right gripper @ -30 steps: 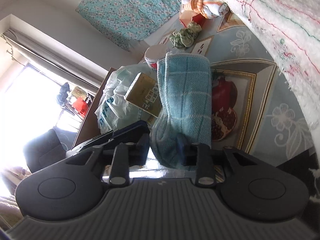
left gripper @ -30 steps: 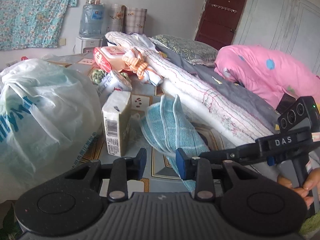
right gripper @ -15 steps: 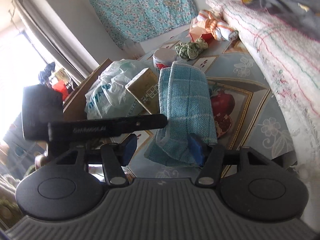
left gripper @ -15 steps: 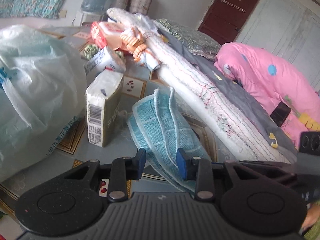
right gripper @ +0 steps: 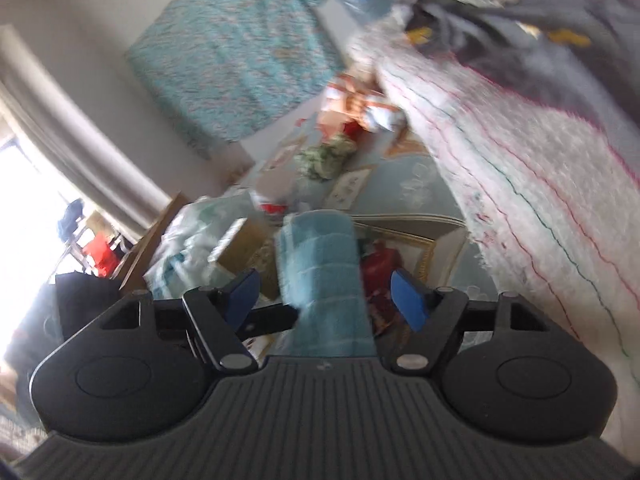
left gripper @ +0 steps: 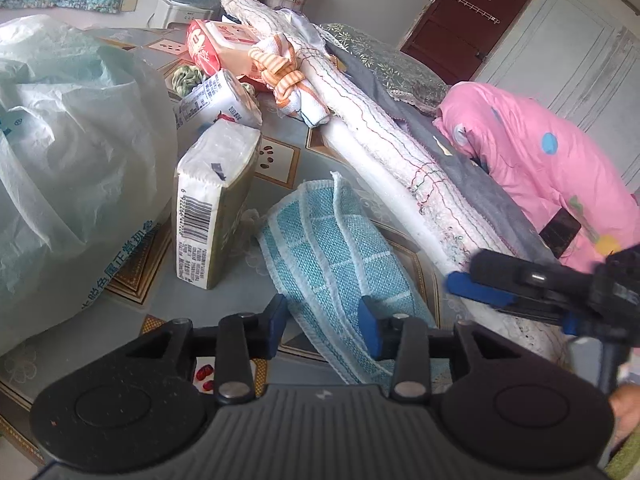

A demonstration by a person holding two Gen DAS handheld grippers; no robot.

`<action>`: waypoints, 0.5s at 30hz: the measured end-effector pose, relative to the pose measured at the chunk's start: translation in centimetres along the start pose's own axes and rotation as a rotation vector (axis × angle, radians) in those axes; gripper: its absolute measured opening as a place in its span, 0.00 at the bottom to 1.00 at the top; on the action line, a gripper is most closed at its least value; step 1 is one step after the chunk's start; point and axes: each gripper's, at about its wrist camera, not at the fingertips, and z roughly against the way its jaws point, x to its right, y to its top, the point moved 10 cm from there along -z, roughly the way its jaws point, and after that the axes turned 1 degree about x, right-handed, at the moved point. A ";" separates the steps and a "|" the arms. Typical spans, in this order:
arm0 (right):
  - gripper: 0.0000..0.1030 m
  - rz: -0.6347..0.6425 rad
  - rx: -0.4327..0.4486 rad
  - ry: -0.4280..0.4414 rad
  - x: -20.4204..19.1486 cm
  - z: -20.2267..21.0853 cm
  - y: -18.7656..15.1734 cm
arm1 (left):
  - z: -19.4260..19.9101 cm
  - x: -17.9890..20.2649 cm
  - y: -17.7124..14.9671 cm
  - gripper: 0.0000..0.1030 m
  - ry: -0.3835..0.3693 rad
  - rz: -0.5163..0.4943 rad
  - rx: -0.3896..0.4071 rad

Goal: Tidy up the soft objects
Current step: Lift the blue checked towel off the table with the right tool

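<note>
Far left on the bench, a big translucent white plastic bag with teal print, slumped and out of the way. Just beside it, a wrapped block of white tissue packs with a barcode, stood on end, likely parked there to free the middle. Behind, a red-and-pink tissue carton and an orange-striped knotted cloth.

Centre: the folded teal checked microfibre cloth, lying flat on the patterned bench cover, folded into a narrow strip, its near end running between the left gripper. Jaws there opening, moderately apart, cloth between them; right pad against the cloth's edge, left pad seemingly clear, so probably letting go rather than gripping.

Right gripper, seen blurred: jaws opening, wide, same cloth between them with a gap on both sides, nothing held. Seemingly a release after laying the fold down.

Further right, a long white stitched quilt roll alongside the cloth, then a grey blanket and a pink dotted duvet, heaped together.
</note>
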 end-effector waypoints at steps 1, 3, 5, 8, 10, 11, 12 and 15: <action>0.71 -0.015 -0.022 -0.012 0.1 -0.9 -0.1 | -0.1 0.0 0.0 0.39 -0.005 0.001 -0.002; 0.70 -0.019 -0.041 -0.020 -0.1 -2.0 -0.3 | -0.2 0.1 0.0 0.39 -0.007 -0.005 -0.005; 0.66 -0.006 -0.055 -0.032 -0.5 -2.8 -0.3 | -0.4 0.3 0.0 0.39 -0.011 -0.010 -0.009; 0.52 -0.002 -0.084 -0.052 -0.8 -3.7 -0.5 | -0.8 0.5 0.3 0.39 -0.022 -0.002 -0.014; 0.45 -0.007 -0.104 -0.049 -0.8 -4.3 -0.7 | -1.1 0.6 0.4 0.40 -0.036 0.012 -0.017; 0.44 -0.004 -0.105 -0.047 -0.9 -4.4 -0.7 | -1.2 0.7 0.5 0.40 -0.041 0.017 -0.019; 0.42 -0.003 -0.107 -0.048 -0.9 -4.4 -0.7 | -1.4 0.8 0.6 0.40 -0.046 0.018 -0.022; 0.38 -0.035 -0.106 -0.027 -0.6 -4.6 -0.6 | -1.8 1.2 0.7 0.40 -0.048 0.005 -0.026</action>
